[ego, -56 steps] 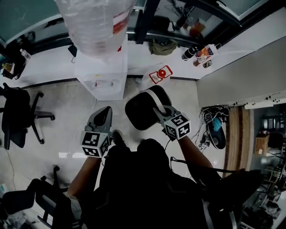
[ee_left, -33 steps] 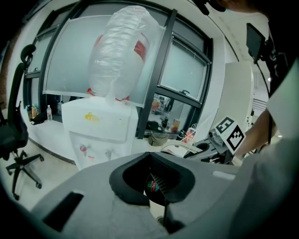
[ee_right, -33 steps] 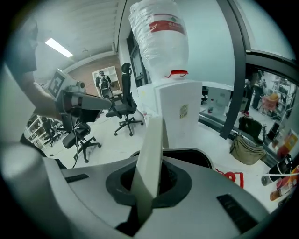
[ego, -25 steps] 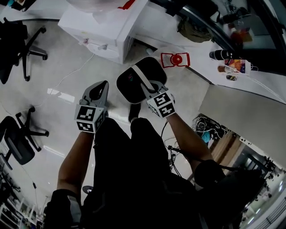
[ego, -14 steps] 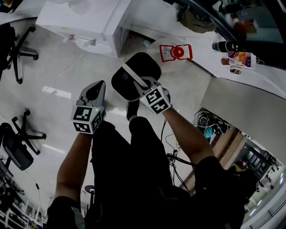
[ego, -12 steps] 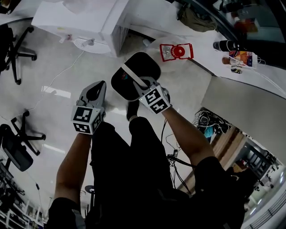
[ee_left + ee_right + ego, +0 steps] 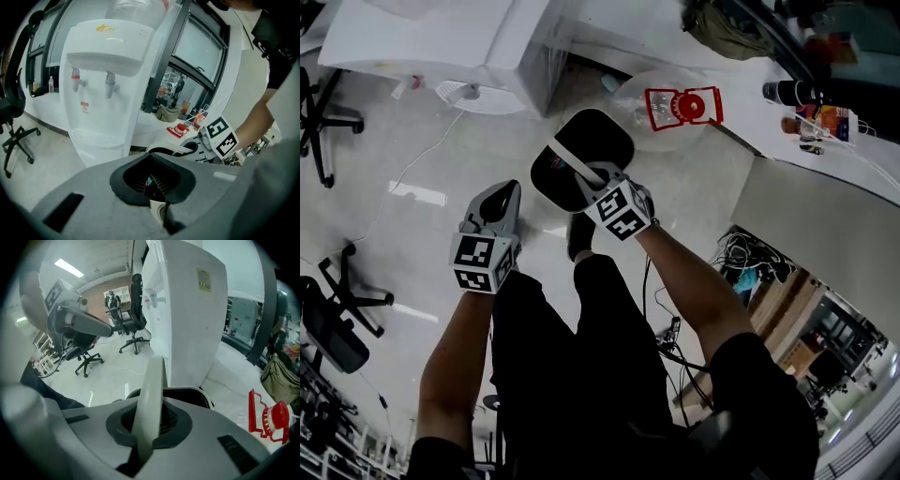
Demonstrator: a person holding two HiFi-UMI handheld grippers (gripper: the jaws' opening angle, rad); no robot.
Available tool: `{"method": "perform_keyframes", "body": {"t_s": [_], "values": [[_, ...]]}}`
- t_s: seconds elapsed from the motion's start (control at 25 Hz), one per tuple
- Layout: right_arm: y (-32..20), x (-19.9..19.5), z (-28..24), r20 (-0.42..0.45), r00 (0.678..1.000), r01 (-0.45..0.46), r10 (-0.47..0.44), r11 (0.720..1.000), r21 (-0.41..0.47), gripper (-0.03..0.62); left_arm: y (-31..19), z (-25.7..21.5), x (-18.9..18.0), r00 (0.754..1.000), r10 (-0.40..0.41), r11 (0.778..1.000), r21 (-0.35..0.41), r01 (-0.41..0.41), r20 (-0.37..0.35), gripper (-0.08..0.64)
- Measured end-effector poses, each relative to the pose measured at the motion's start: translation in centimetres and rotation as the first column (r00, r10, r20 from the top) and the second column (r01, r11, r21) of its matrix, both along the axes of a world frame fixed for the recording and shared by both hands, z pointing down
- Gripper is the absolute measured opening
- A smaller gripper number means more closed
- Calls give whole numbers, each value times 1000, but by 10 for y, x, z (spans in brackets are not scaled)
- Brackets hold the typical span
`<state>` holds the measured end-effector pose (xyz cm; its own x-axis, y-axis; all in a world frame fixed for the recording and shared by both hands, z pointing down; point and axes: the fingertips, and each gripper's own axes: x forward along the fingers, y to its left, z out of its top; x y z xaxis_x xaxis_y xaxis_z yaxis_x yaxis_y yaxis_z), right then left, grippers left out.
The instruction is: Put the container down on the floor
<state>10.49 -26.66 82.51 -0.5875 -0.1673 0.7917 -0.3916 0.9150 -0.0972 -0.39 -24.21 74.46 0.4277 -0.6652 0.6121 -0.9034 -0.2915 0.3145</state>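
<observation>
Right hand-held gripper: sitting at centre of the head view, its jaws are closing tight on the white handle of the container. In the right gripper view the handle is running up between the pads.

Left hand-held gripper: hanging at left of centre, just beside the container but not touching it. In the left gripper view I am reading its jaws as pressed together with nothing between them.

Container: black, with a pale rim, hanging from the right hand-held gripper at upper centre of the head view, over the floor just ahead of the person's shoe. I cannot tell whether its base is meeting the floor.

Surroundings, as I am seeing them:
- White water dispenser, standing at the upper left.
- Red-and-white item, lying on the floor at upper right of the container.
- Office chair, standing at the left edge.
- Tangle of cables, lying at the right.
</observation>
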Motion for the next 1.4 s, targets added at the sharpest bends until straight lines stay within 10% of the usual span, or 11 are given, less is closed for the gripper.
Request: {"method": "perform_keyframes", "body": {"t_s": [1.4], "values": [[-46,-20,167,-55,998,-1,-2,999,-55,8,-25,96,3,999,-44,997,-66,43,-13,6]]}}
